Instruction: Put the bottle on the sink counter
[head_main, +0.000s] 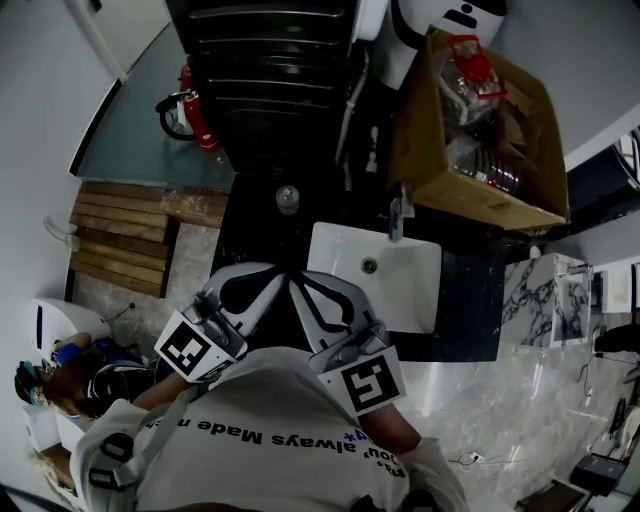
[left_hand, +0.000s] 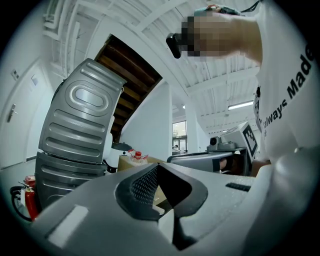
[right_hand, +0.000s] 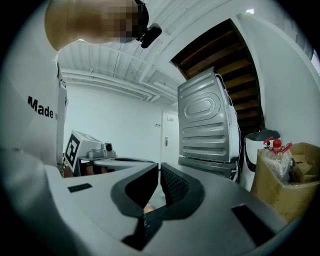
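The bottle (head_main: 287, 199) is seen standing upright on the dark counter (head_main: 250, 235), near the white sink (head_main: 405, 290), so the placing is judged done. The left tongs (left_hand: 159, 167) and right tongs (right_hand: 159, 170) are closed and empty, well apart from it.

Room's mostly white: plain white walls (right_hand: 120, 115) and a ribbed white ceiling (right_hand: 115, 70) with a strip light (left_hand: 241, 105) switched on. The brown underside of a wooden staircase (left_hand: 132, 75) cuts across up top, and a big grey ribbed metal panel (left_hand: 80, 125) stands under it. There's a white door (right_hand: 169, 145) on the far wall and a bright window (left_hand: 179, 134) further off. From above you get a pale marble floor (head_main: 520, 400), wooden slats (head_main: 115, 235) on the left, and a black table (head_main: 470, 300) with a white sink (head_main: 400, 290) set in it.
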